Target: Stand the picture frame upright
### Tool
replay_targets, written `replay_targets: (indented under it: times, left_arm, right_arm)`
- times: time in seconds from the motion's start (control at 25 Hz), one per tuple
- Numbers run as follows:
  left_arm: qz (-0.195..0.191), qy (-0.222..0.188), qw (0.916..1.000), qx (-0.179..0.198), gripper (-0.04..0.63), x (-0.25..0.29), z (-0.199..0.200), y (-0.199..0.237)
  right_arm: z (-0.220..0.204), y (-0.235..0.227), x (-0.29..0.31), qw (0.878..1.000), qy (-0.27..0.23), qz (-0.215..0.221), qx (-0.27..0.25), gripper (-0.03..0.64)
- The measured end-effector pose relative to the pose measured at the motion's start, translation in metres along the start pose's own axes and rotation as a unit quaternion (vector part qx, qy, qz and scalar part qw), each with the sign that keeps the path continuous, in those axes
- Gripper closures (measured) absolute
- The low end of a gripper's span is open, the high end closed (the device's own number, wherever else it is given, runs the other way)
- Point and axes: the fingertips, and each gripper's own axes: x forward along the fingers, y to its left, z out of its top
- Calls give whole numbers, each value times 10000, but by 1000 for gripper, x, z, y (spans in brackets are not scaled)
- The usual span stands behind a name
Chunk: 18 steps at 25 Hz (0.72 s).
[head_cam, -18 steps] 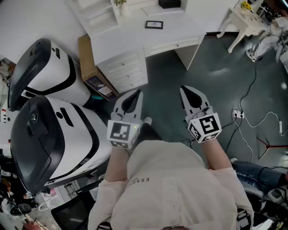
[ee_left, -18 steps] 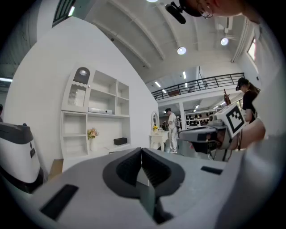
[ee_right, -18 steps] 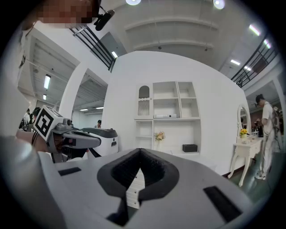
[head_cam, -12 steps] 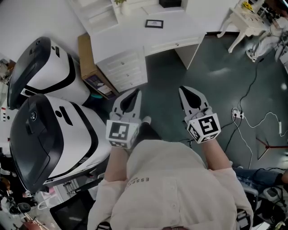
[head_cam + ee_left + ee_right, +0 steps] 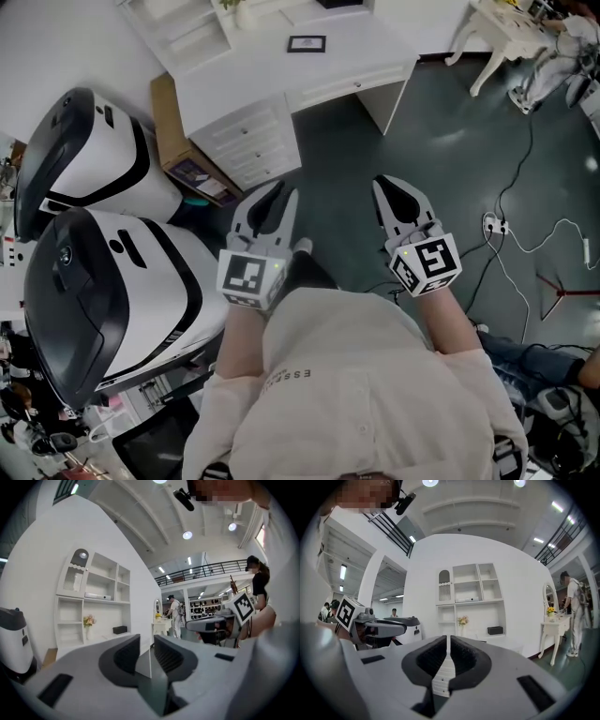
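A small dark picture frame (image 5: 307,43) lies flat on the white desk (image 5: 356,52) at the top of the head view. Both grippers are held level in front of the person's body, over the dark floor and well short of the desk. My left gripper (image 5: 278,193) has its jaws a narrow gap apart with nothing between them, as the left gripper view (image 5: 146,641) also shows. My right gripper (image 5: 389,187) is shut and empty, its pads almost touching in the right gripper view (image 5: 448,641). In neither gripper view can I make out the frame.
Two large white-and-black machines (image 5: 94,159) (image 5: 103,291) stand at the left. A cardboard box (image 5: 173,131) leans beside the desk's drawer unit (image 5: 248,145). Cables and a power strip (image 5: 494,225) lie on the floor at the right. A small white table (image 5: 497,37) stands at the top right.
The head view has shifted a little, so the desk and frame sit slightly higher and further left. Both grippers keep the same place and stance.
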Motion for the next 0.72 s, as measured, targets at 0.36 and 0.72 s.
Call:
replay_targets:
  times: [0.36,0.72]
  left_arm:
    - [-417,257,9984,299,379,37,-12,-19]
    - [-298,260,9992,-114,380,85,-20,33]
  right_arm:
    - [-24,-38,5,9987,297,-178,364,462]
    - [-35,-76,57,9968,500,-362,505,462]
